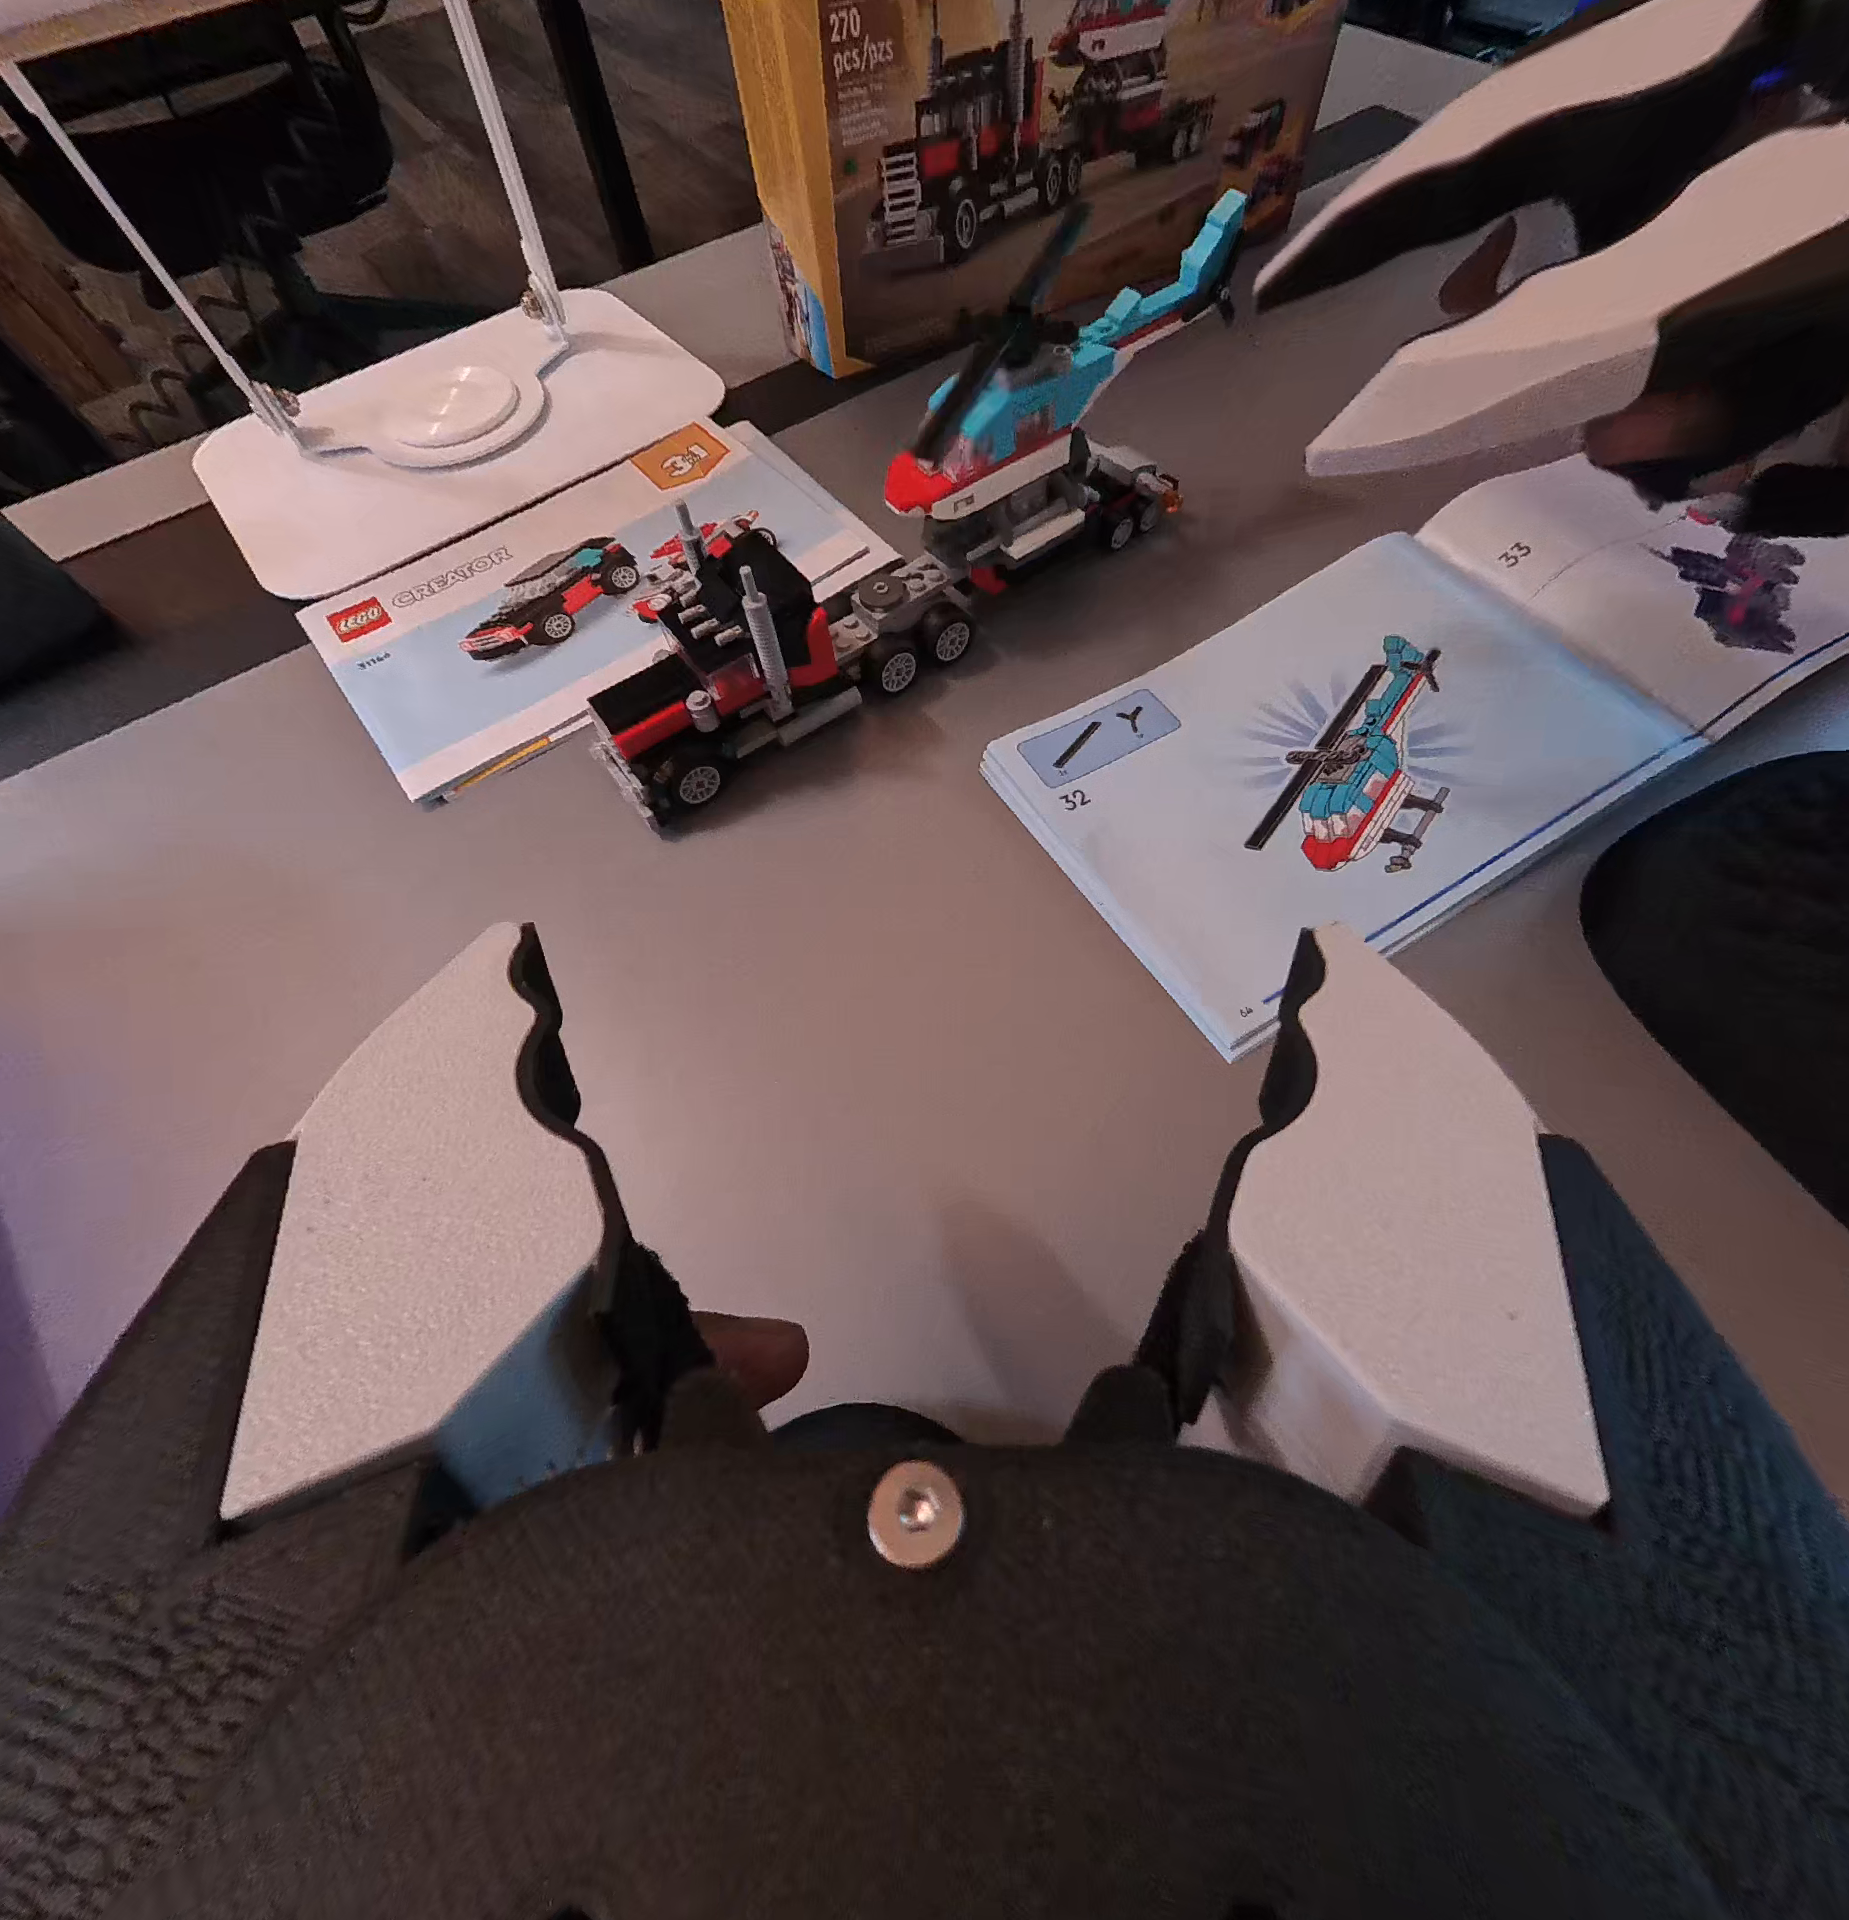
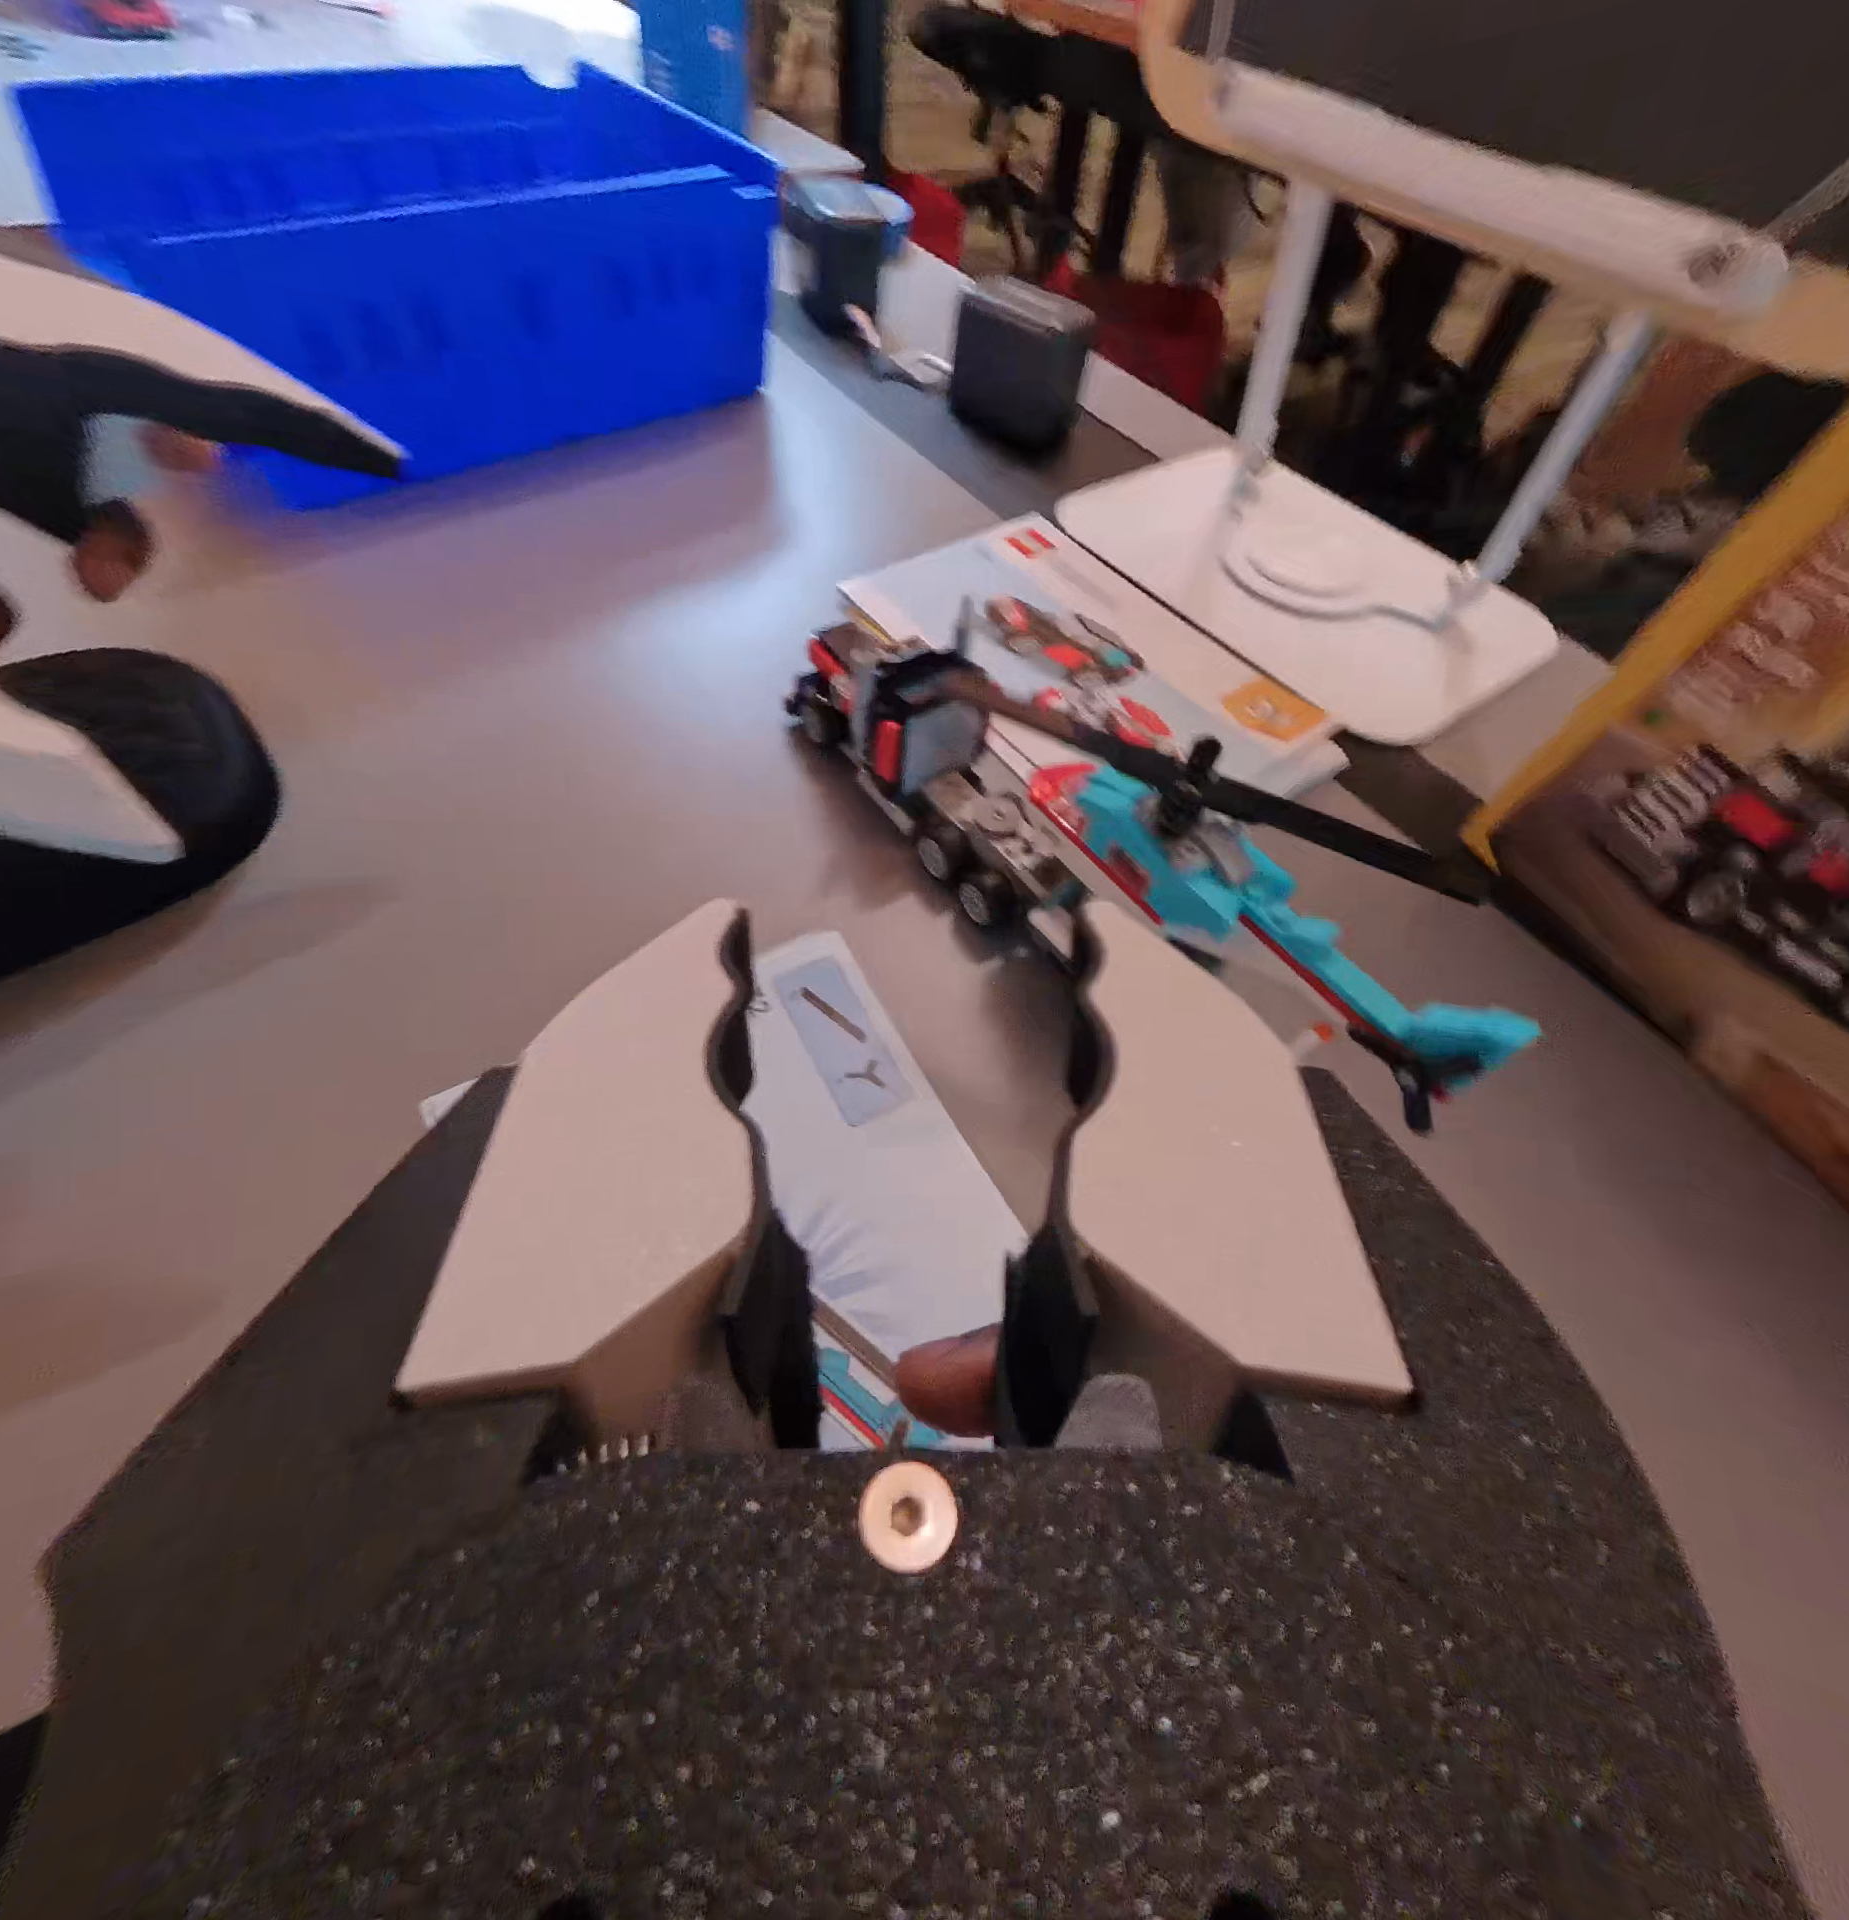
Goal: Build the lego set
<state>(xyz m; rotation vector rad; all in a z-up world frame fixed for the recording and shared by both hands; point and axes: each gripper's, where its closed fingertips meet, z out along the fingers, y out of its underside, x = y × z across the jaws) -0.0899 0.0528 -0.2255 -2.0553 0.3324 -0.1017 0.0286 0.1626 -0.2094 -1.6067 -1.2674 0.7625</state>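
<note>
both my jaws hang spread and empty; the helicopter looks light and brittle, so i'd pinch its body, never the rotor.

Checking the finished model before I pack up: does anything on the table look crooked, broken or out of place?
Nothing stands out. The truck stands on its wheels with its trailer attached, and the helicopter sits upright on the trailer. The open booklet and the closed booklet lie flat. No loose pieces show on the table.
</note>
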